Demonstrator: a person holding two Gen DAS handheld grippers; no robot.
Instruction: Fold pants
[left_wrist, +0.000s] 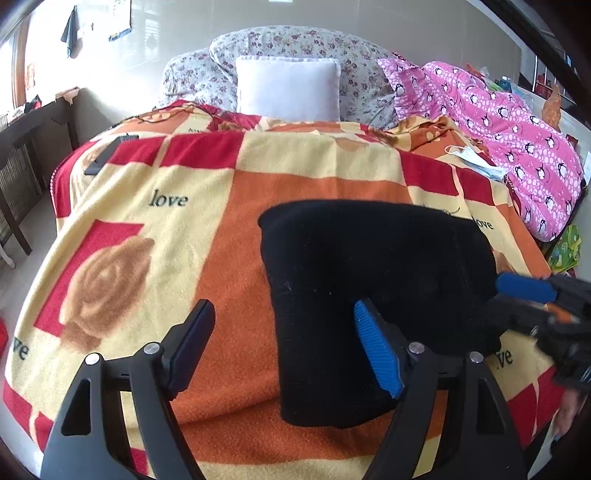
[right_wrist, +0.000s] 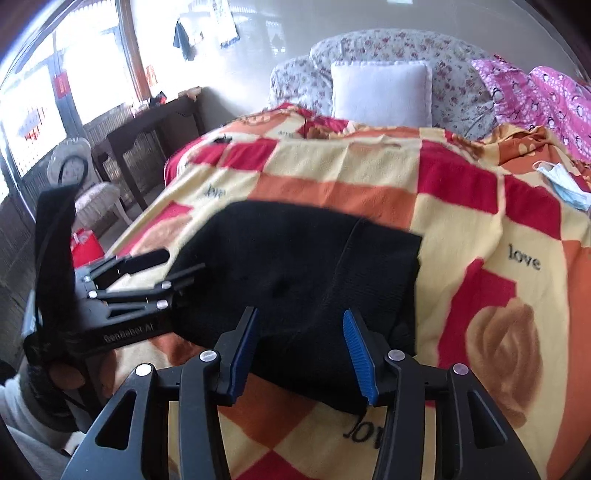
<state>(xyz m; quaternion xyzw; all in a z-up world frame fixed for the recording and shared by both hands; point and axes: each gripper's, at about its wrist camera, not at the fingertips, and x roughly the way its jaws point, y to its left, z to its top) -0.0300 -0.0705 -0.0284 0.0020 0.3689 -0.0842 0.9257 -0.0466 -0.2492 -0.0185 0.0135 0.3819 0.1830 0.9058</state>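
Observation:
The black pants (left_wrist: 369, 273) lie folded into a thick, roughly square bundle on the checked orange, red and yellow blanket (left_wrist: 155, 229). My left gripper (left_wrist: 284, 332) is open wide at the bundle's near left corner, its blue-padded right finger over the fabric and its left finger over the blanket. In the right wrist view the pants (right_wrist: 295, 266) fill the middle. My right gripper (right_wrist: 301, 350) hovers open over their near edge, with no fabric pinched. The right gripper (left_wrist: 517, 302) shows at the bundle's right side, and the left gripper (right_wrist: 177, 264) at its left side.
A white pillow (left_wrist: 288, 88) and floral bedding (left_wrist: 295, 40) lie at the bed's head. A pink penguin quilt (left_wrist: 517, 129) and a face mask (left_wrist: 476, 158) are at the right. A dark flat object (left_wrist: 107, 155) rests far left. A dark table (right_wrist: 147, 129) and chair (right_wrist: 88, 192) stand beside the bed.

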